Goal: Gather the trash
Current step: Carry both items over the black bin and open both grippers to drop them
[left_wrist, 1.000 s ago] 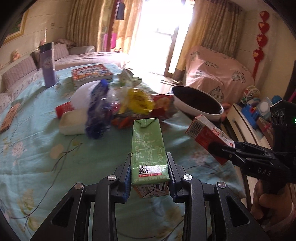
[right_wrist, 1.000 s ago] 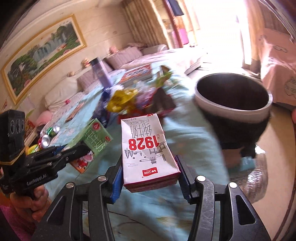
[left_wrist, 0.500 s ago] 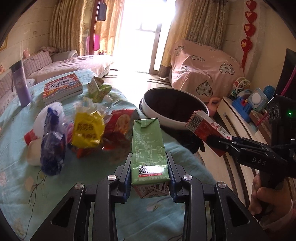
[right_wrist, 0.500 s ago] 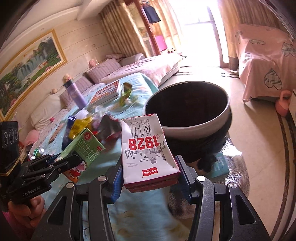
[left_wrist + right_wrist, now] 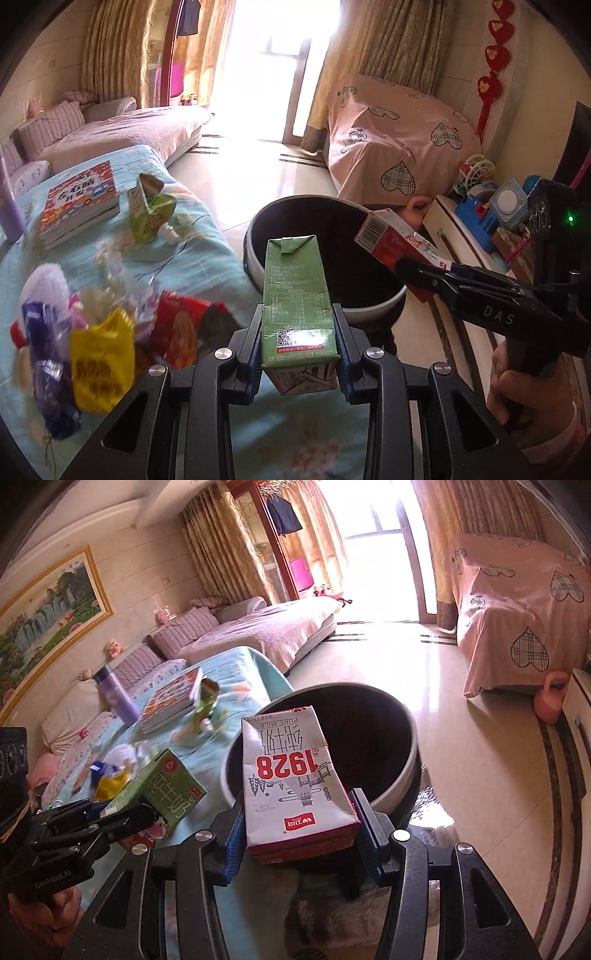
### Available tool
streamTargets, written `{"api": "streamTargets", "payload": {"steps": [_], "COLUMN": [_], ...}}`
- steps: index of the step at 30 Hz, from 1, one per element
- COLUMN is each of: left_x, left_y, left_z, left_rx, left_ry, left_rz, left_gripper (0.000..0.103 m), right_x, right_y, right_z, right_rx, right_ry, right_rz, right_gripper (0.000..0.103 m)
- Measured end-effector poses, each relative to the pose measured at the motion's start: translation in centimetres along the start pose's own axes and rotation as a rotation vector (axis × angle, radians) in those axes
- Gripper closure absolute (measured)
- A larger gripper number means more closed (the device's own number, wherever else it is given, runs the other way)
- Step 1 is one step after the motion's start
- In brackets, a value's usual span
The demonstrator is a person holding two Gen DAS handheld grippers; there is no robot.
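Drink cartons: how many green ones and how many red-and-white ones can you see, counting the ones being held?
Green cartons: 2, one in the left gripper (the held green carton) and one opened green carton lying on the table.
Red-and-white cartons: 1, the milk carton in the right gripper.
Total: 3

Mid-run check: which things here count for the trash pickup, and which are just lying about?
Job:
- green carton in the left claw
- red-and-white milk carton in the right claw
- dark bin
- snack wrappers
- crumpled green carton

Lying about:
- book
- purple bottle
- toys
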State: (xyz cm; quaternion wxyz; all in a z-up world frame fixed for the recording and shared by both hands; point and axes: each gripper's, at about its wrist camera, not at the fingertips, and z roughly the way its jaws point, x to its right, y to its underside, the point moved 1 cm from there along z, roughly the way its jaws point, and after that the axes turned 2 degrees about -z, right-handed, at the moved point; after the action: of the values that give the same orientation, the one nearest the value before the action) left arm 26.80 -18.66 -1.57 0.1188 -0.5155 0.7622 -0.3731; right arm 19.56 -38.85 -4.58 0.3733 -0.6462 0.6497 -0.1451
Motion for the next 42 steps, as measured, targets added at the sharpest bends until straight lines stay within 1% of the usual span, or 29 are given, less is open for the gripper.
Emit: {"api": "streamTargets", "payload": {"steps": [4,8,13,18,20,21,22,23,24,26,29,30,32,34,37,42], "left_x": [0.2,0.7,1.0,1.4,1.4,1.5,1.4,1.2,1.2,1.1,0.7,0.6,0.2,-0.3,-1.1,-2.6], "left_y": [-2.1,-3.3,-4.4,-5.0,-5.2,-5.2,-5.1,-5.0,-4.8,-4.3,-3.1,-2.5,-1.4,-0.3,1.5,4.1], "left_z": [2.7,4.8,7.4,8.9,9.2,9.1,8.8,8.4,8.0,7.0,5.2,4.5,3.2,1.9,-0.4,-4.2], "left_rx": [-0.019,-0.033,-0.062,-0.083,-0.084,-0.083,-0.076,-0.066,-0.056,-0.046,-0.025,-0.017,-0.003,0.006,0.023,0.064], "left_ry": [0.005,0.001,0.0,-0.009,-0.014,-0.016,-0.014,-0.011,-0.009,-0.008,0.003,-0.002,-0.002,0.002,0.003,-0.027], "left_rz": [0.0,0.011,0.017,0.024,0.022,0.017,0.008,0.003,0.002,-0.002,-0.015,-0.016,-0.023,-0.037,-0.064,-0.087], "left_gripper": [0.072,0.072,0.072,0.071,0.067,0.058,0.049,0.047,0.047,0.047,0.045,0.042,0.04,0.04,0.04,0.04], "right_x": [0.6,1.7,3.0,3.5,3.8,4.0,4.2,4.3,4.4,4.6,4.2,4.1,3.4,2.5,1.2,-1.3], "right_y": [-1.1,-2.1,-3.1,-3.5,-3.6,-3.7,-3.7,-3.7,-3.7,-3.5,-3.1,-3.0,-2.4,-2.0,-1.2,0.6], "right_z": [1.4,2.8,4.3,5.6,6.1,6.3,6.4,6.3,6.1,5.5,4.5,4.2,3.2,2.5,1.5,0.3], "right_rx": [-0.021,-0.041,-0.064,-0.091,-0.104,-0.109,-0.112,-0.11,-0.105,-0.087,-0.069,-0.064,-0.042,-0.025,0.001,0.022], "right_ry": [0.018,0.031,0.036,0.044,0.054,0.054,0.054,0.053,0.051,0.036,0.024,0.018,-0.001,-0.02,-0.039,-0.069], "right_rz": [-0.01,-0.012,-0.003,-0.008,-0.009,-0.003,0.003,0.009,0.017,0.037,0.058,0.064,0.081,0.088,0.095,0.096], "right_gripper": [0.051,0.051,0.051,0.051,0.049,0.049,0.049,0.047,0.045,0.031,0.028,0.026,0.013,0.009,0.008,0.006]}}
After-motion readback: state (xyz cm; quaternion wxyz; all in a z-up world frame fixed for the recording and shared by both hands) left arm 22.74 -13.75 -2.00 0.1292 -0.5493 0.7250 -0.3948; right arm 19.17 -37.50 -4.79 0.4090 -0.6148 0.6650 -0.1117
